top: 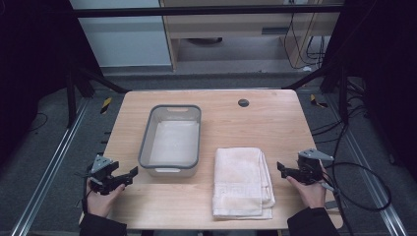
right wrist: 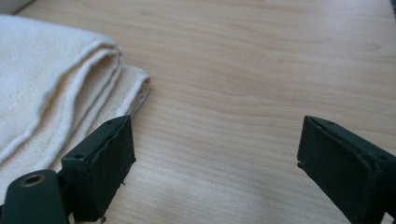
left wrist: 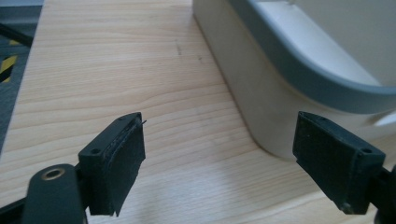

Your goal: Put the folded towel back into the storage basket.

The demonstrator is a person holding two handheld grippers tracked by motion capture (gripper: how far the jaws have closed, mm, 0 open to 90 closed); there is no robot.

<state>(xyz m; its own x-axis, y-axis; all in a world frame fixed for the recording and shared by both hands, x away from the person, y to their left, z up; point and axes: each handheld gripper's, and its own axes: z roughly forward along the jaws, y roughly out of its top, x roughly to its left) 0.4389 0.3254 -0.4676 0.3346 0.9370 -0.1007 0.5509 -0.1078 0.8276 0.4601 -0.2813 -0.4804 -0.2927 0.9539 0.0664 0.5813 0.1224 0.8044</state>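
High view: the bin [top: 170, 140] sat mid-table [top: 275, 123], towel [top: 242, 182] at 5 o'clock, bare wood right. Left gripper [top: 132, 173] and right gripper [top: 280, 168] flanked them.

Left gripper view: jaws gaped wide, empty; bin cropped at 2 o'clock.

Right gripper view: jaws wide, empty; towel cropped at 9 o'clock.

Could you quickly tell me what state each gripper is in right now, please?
Left gripper: open, empty, jaws apart beside the tub.
Right gripper: open, empty, jaws apart beside the folded towel.
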